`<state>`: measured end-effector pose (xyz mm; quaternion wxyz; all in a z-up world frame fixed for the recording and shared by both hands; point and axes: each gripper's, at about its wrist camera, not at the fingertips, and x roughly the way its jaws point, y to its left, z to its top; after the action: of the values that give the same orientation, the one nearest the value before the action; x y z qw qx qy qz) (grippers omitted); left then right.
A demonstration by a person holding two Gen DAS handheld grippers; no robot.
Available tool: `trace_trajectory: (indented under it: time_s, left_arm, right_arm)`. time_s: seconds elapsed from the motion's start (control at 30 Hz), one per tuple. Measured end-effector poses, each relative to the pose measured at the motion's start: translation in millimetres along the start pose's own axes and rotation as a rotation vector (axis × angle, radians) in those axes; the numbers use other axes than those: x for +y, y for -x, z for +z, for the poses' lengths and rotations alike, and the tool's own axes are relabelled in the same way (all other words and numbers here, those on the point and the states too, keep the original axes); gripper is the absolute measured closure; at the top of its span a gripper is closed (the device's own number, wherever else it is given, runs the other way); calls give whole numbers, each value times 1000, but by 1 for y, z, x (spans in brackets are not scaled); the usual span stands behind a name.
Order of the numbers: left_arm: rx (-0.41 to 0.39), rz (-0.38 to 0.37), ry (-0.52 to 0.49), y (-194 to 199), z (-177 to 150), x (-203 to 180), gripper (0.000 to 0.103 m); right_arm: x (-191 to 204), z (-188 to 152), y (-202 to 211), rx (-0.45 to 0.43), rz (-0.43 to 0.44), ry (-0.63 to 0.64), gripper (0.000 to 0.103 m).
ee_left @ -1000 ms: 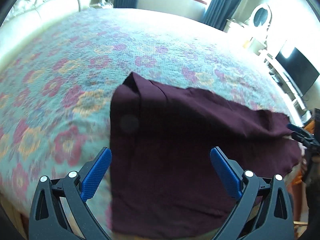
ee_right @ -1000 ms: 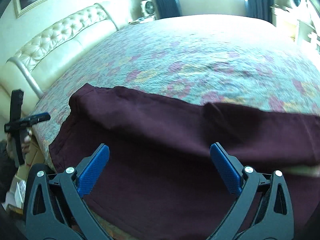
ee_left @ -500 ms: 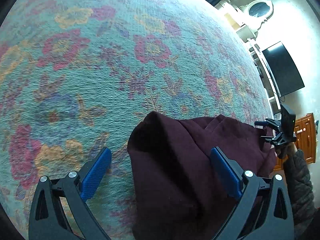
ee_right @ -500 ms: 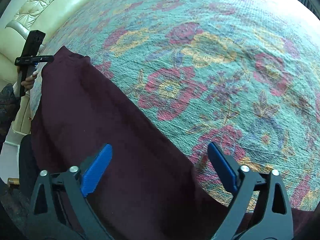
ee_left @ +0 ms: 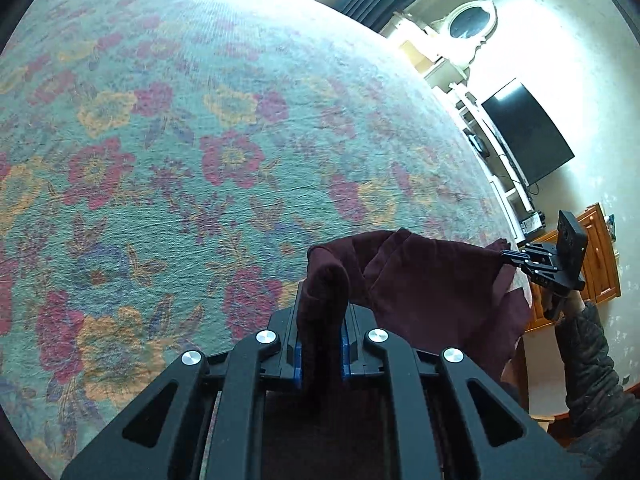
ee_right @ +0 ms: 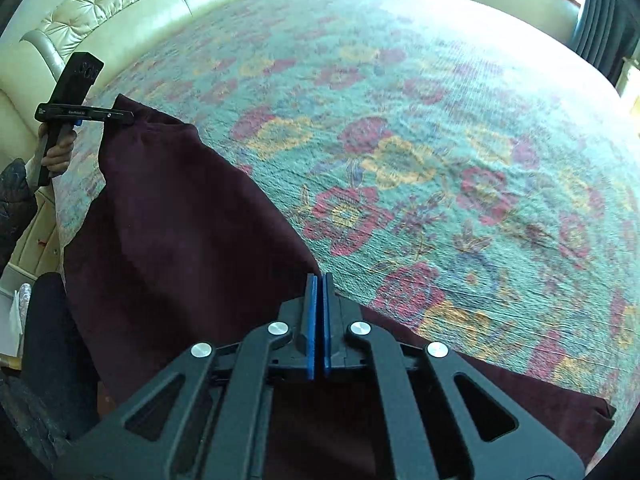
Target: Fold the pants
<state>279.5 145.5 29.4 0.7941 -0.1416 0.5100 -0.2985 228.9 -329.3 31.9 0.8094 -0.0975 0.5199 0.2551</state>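
Dark maroon pants (ee_left: 432, 280) lie at the near edge of a bed with a floral cover (ee_left: 200, 140). My left gripper (ee_left: 320, 344) is shut on a bunched corner of the pants, which stands up between its blue pads. My right gripper (ee_right: 319, 320) is shut on the near edge of the pants (ee_right: 180, 232). In the left wrist view the right gripper (ee_left: 510, 257) pinches the far corner. In the right wrist view the left gripper (ee_right: 124, 116) holds the other corner. The cloth is stretched between them.
The floral cover (ee_right: 440, 140) spreads wide beyond the pants. A cream tufted headboard (ee_right: 132, 12) is at the left. A black TV (ee_left: 528, 132), white shelves and a wooden cabinet (ee_left: 600, 256) stand past the bed's right edge.
Both grippers were open over the flat pants. They moved to the pants' corners and closed on the cloth, which is now lifted and bunched.
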Motion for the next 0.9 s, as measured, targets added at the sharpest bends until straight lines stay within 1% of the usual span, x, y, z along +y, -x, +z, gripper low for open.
trace_trajectory:
  time_s: [0.1, 0.13, 0.17, 0.23, 0.3, 0.37, 0.4, 0.5, 0.57, 0.6, 0.63, 0.67, 0.7, 0.73, 0.8, 0.83, 0.9]
  left_arm:
    - [-33, -11, -28, 27, -22, -16, 90]
    - [-41, -18, -30, 36, -35, -20, 90]
    - [-47, -25, -33, 42, -46, -24, 90]
    - [-45, -7, -44, 45, -73, -31, 90]
    - [-23, 18, -63, 44, -103, -35, 90]
    - [5, 38, -62, 39, -129, -28, 90]
    - [13, 39, -49, 36, -141, -25, 88]
    - [7, 42, 3, 32, -173, -14, 74]
    - [2, 43, 19, 34, -186, -12, 69]
    - [5, 64, 23, 34, -192, -12, 66]
    - [3, 89, 28, 35, -198, -12, 59]
    - [4, 113, 38, 36, -204, -13, 45]
    - [7, 124, 57, 37, -211, -12, 41]
    - [6, 119, 77, 39, -217, -11, 40]
    - [10, 111, 129, 44, -230, -7, 40]
    - [14, 113, 170, 46, -236, -3, 40]
    - [-3, 78, 259, 52, -245, 1, 39]
  right_arm:
    - [19, -23, 31, -71, -36, -6, 101]
    - [29, -37, 41, -89, -45, -8, 101]
    - [36, -46, 42, -95, -53, -6, 101]
    - [56, -71, 42, -103, -75, 0, 101]
    - [71, -95, 32, -88, -81, 1, 101]
    - [82, -121, 21, -62, -89, 0, 101]
    - [85, -133, 16, -49, -82, -17, 101]
    - [96, -154, -5, -24, -99, -18, 101]
    - [101, -165, -15, 3, -100, -46, 100]
    - [103, -169, -17, 7, -101, -55, 99]
    - [107, -173, -16, 1, -109, -64, 91]
    - [107, -175, -15, 3, -103, -82, 83]
    - [110, -178, -11, -4, -92, -107, 68]
    - [112, -181, -5, -22, -85, -142, 57]
    - [113, -187, 4, -46, -44, -210, 51]
    - [113, -190, 8, -60, -16, -248, 51]
    - [109, -195, 13, -84, 52, -332, 47]
